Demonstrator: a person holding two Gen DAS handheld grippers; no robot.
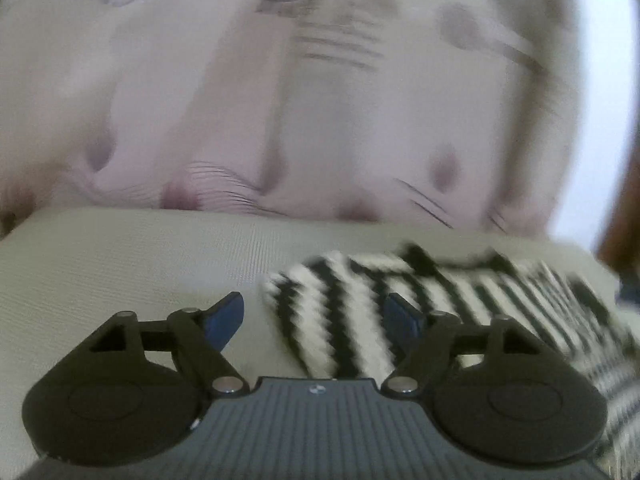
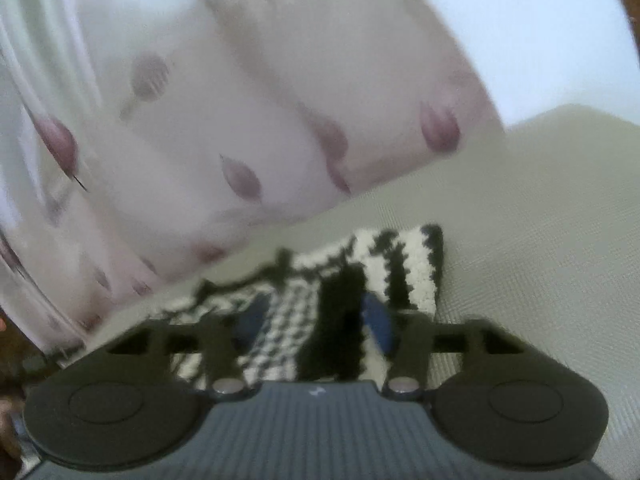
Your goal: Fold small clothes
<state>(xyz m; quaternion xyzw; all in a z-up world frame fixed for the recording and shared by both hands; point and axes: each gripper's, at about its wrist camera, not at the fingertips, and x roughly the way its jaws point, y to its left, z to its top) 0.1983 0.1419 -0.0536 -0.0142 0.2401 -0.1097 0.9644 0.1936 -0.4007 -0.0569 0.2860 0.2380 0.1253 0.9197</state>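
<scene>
A small black-and-white striped knit garment lies flat on a beige padded surface. In the left wrist view its rounded left end reaches between the blue pads of my left gripper, which is open; the pads stand apart from the knit. In the right wrist view the same garment lies ahead, its right edge squared off. My right gripper is open above it, with striped cloth showing between the blurred blue pads and not pinched.
A pale pink cloth with purple flower prints hangs just behind the beige surface and fills the background. A light wall shows at the upper right. Dark brown wood sits at the right edge.
</scene>
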